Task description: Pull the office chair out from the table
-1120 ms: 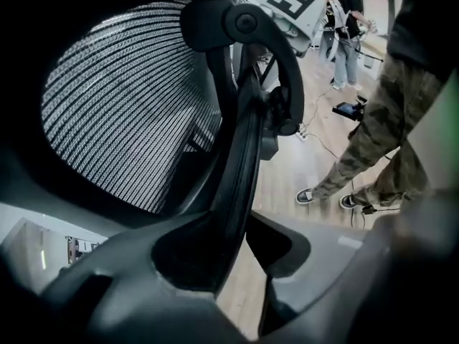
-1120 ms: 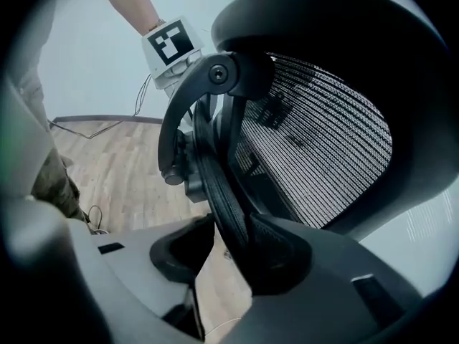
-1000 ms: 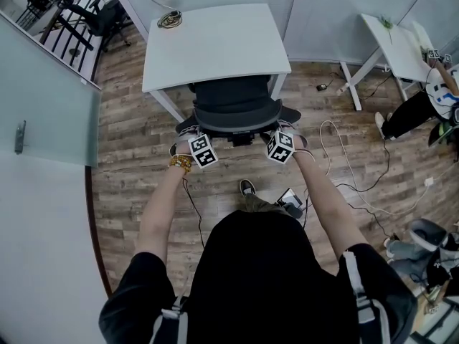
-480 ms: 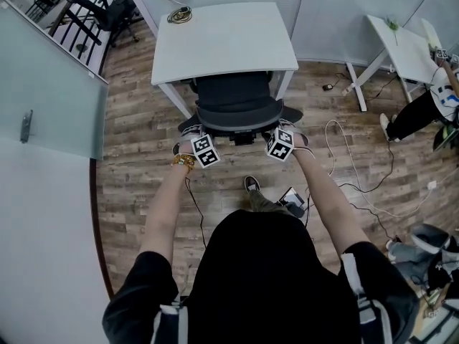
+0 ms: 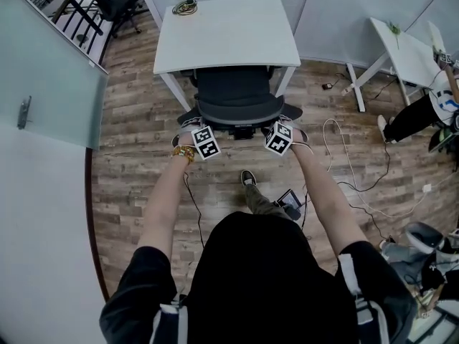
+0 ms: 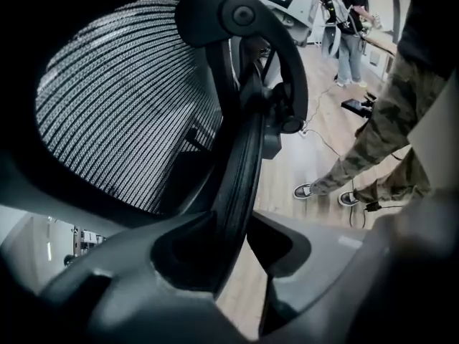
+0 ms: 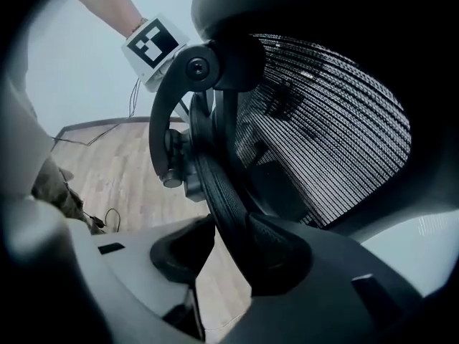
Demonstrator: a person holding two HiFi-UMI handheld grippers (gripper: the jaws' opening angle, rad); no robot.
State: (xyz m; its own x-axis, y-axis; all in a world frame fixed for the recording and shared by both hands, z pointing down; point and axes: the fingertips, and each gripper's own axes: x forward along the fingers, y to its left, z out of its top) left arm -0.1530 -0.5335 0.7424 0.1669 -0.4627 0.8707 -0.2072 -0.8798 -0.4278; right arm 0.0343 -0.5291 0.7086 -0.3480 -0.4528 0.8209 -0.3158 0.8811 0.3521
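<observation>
In the head view a black mesh office chair [image 5: 237, 110] has its seat partly under the white table [image 5: 226, 34], with its back toward me. My left gripper [image 5: 193, 122] is shut on the left rim of the backrest. My right gripper [image 5: 287, 120] is shut on the right rim. In the left gripper view the black backrest frame [image 6: 244, 163] runs down between the jaws of the left gripper [image 6: 240, 228], with mesh to its left. The right gripper view mirrors this: the backrest frame [image 7: 215, 185] stands between the jaws of the right gripper [image 7: 226, 246].
A glass partition [image 5: 50, 70] stands to the left. A second white table [image 5: 401, 49] and another person [image 5: 423, 110] are at the right. Cables [image 5: 344, 170] trail over the wood floor. A small device [image 5: 290, 203] lies by my shoe [image 5: 247, 178]. A coiled cable [image 5: 184, 6] sits on the table.
Both grippers and the chair's back have edged slightly away from the table toward me. The grip on both rims looks the same.
</observation>
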